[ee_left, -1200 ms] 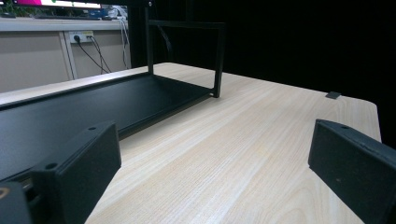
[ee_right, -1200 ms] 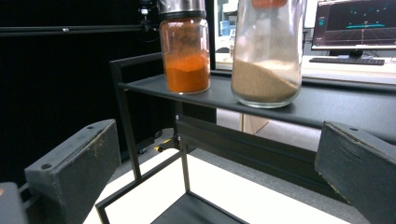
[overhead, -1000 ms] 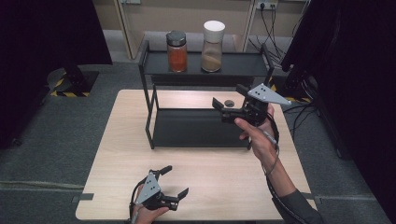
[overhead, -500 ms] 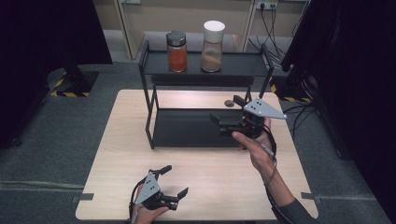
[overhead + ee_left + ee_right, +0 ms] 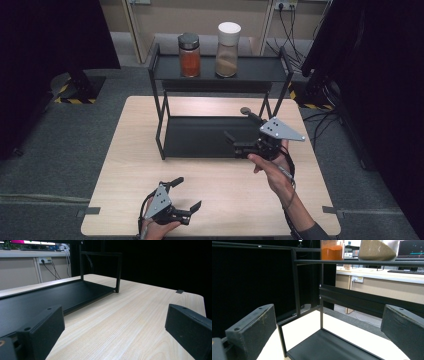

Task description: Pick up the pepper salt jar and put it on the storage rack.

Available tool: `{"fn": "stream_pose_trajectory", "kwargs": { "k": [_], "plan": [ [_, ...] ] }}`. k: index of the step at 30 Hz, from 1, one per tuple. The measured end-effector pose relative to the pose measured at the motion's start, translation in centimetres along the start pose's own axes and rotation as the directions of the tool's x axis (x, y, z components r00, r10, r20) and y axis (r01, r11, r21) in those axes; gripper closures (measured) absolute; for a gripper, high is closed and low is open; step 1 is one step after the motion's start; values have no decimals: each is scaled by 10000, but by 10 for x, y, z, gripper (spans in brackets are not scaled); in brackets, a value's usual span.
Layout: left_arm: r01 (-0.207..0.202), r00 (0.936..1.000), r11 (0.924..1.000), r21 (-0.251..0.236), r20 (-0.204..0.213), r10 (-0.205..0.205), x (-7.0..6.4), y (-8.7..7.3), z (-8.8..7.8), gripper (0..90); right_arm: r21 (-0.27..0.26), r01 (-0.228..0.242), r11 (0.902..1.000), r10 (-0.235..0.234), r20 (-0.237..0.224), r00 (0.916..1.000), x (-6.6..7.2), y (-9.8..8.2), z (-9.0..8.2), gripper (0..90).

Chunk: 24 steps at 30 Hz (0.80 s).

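bare lower shelf (image 5: 200,137) open at front, rack posts (image 5: 160,120) flank it, two jars (image 5: 189,55) probably crowd top shelf

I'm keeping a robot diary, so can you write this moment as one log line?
left tongs: open, empty, near table front | right tongs: open, empty, at lower shelf | orange jar, tan jar: upright on top shelf

Even overhead light, dark surroundings

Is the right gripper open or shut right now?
Open. In the right gripper view the right gripper has its two black jaws spread wide, with the rack showing between them and nothing held.
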State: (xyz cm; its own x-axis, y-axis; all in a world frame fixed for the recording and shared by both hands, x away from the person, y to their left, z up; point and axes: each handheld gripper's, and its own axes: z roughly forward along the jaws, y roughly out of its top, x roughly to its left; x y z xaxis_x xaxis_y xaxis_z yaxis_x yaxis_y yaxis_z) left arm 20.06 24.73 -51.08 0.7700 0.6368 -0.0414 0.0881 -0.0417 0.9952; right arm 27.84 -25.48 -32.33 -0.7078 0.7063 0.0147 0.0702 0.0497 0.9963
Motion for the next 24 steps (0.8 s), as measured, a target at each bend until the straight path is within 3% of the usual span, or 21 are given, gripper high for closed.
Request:
{"fn": "stream_pose_trajectory", "kwargs": {
  "k": [24],
  "plan": [
    [-23, 10000, 10000, -17, -65, 23, 0, 0, 0, 18, 128, 13, 9999, -10, -228, 9997, 11, -44, -14, 4]
  ]
}}
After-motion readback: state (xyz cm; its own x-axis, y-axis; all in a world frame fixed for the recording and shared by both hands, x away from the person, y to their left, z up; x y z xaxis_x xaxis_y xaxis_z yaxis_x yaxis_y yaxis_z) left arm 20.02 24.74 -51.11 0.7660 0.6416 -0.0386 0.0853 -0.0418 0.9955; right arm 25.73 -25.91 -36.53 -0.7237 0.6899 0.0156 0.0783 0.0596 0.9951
